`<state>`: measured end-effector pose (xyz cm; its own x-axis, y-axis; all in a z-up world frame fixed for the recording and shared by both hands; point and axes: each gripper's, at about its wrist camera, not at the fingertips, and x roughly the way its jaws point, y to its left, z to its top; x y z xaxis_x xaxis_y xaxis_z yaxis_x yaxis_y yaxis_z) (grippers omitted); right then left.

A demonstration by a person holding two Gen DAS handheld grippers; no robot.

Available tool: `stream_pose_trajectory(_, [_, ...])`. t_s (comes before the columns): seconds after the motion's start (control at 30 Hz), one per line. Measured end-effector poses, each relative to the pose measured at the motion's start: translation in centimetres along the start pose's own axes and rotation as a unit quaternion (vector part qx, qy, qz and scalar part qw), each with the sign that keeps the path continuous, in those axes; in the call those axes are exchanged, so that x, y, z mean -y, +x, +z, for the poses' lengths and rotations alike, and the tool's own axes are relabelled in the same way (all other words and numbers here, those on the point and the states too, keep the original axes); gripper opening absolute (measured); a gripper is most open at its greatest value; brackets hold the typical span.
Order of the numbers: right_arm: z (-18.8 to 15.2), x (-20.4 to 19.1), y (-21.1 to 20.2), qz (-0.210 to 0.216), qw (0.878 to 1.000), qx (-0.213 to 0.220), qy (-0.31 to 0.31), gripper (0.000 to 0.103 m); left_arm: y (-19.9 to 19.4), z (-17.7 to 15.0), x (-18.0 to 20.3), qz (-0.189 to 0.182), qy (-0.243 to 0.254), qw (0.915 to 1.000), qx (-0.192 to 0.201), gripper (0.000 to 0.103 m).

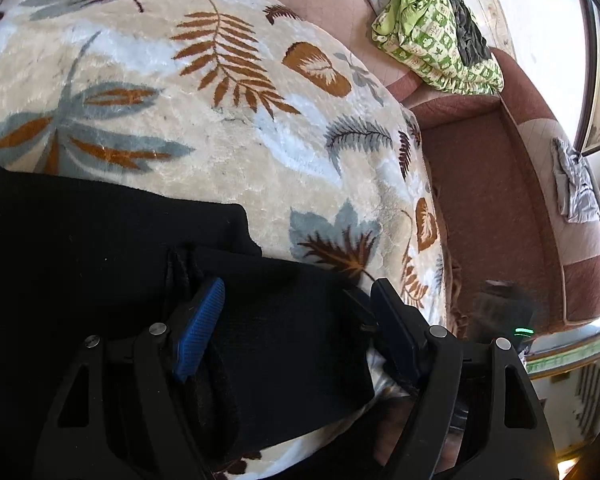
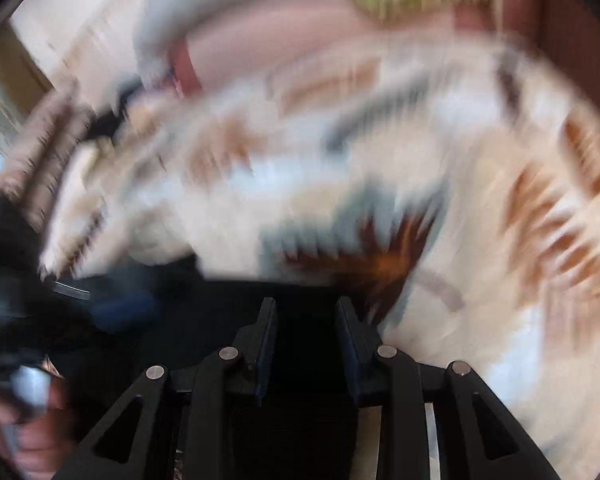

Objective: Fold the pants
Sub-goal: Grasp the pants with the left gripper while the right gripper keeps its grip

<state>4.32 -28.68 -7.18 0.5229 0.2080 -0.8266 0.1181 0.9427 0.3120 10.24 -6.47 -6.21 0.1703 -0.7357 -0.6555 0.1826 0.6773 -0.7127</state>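
Covering the bed, the leaf-print blanket (image 1: pixel 204 128) carries the black pants (image 1: pixel 100 248) at its near edge. Left gripper (image 1: pixel 296 304) — jaws wide apart — straddles the pants. Right gripper (image 2: pixel 306 316) is partly open; blur hides any grip.

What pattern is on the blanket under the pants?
Cream blanket with brown and grey-blue leaves, clearest in the left wrist view.

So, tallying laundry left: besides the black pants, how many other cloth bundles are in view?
2: a green patterned bundle at the sofa's far corner, and a grey garment draped on the sofa back to the right. Others may be hidden.
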Motion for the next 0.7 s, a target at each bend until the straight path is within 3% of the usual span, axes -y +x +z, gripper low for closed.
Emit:
stream_pose_trajectory(0.03, [-0.2,0.0,-0.1,0.002,1.000,0.024,-0.017,0.029,0.0,0.0,0.0,-0.001,0.000,1.0000,0.001,0.076])
stream_pose_trajectory(0.37, [-0.5,-0.2,-1.0,0.013,0.999,0.034,-0.016,0.035,-0.1,-0.1,0.5,-0.001,0.008,1.0000,0.004,0.077])
stream_pose_trajectory(0.43, [0.0,-0.4,-1.7,0.009,0.999,0.034,-0.015,0.035,-1.1,-0.2,0.9,-0.030,0.020,0.9992,0.018,0.077])
stream_pose_trajectory(0.57, [0.1,-0.7,-6.6,0.049,0.996,0.067,-0.014,0.035,-8.6,-0.7,0.8,-0.129,0.030,0.9840,0.119,0.077])
stream_pose_trajectory(0.63, [-0.2,-0.7,-9.5,0.064,0.995,0.074,-0.023,0.036,-12.1,-1.3,0.0,-0.130,0.030,0.9802,0.146,0.079])
stream_pose_trajectory(0.7, [-0.6,-0.5,-11.4,0.067,0.995,0.072,-0.032,0.037,-16.6,-2.7,-2.1,-0.104,0.016,0.9796,0.171,0.082])
